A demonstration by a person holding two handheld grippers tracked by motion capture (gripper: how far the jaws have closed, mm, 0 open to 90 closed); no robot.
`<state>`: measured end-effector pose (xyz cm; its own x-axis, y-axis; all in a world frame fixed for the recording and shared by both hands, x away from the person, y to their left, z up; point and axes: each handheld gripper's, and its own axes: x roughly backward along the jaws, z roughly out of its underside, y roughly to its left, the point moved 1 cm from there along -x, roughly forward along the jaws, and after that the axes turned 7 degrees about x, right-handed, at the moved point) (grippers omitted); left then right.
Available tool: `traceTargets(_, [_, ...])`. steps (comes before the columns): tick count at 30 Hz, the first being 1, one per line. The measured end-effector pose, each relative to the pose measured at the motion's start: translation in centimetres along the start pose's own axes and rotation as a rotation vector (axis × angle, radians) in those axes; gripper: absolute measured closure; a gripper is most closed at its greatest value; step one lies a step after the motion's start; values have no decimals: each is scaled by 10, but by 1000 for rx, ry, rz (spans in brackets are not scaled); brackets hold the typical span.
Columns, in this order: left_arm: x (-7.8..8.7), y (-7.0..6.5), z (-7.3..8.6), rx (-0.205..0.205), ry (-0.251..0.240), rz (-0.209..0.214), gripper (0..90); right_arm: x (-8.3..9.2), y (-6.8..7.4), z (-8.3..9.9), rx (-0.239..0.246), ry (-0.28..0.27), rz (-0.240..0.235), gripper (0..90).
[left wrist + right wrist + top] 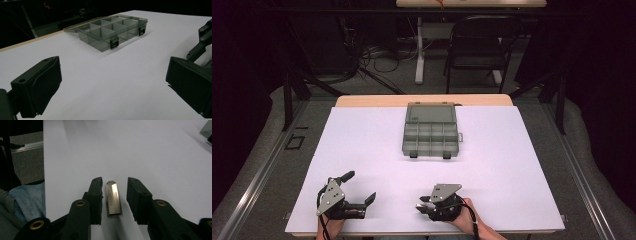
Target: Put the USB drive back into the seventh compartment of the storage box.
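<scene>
A small flat metal piece (114,198), engraved with lettering too small to be read, is seen lying on the white surface (362,150) between the jaws of the right gripper (114,196); a narrow gap is left on each side, so the piece is bracketed but not pinched. The left gripper (360,189) is held low over the near left part of the surface, its jaws spread wide with nothing between them. An open grey compartment box (430,131) is set well apart, toward the far edge.
</scene>
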<state>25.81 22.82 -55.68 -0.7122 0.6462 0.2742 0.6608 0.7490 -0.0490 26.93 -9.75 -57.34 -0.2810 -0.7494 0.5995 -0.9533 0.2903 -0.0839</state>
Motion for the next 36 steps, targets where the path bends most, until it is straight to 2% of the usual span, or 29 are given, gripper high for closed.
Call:
traceTargets(3, [0, 0, 0, -1, 0, 0, 2, -2, 1, 1, 8, 15, -13, 708])
traceTargets(8, [0, 0, 0, -3, -1, 5, 3, -3, 1, 1, 14, 30, -4, 729])
traceTargets(17, [0, 0, 0, -6, 3, 6, 3, -3, 2, 1, 42, 32, -11, 784])
traceTargets(36, [0, -1, 0, -7, 3, 8, 3, 8, 0, -4, 42, 2, 20, 791])
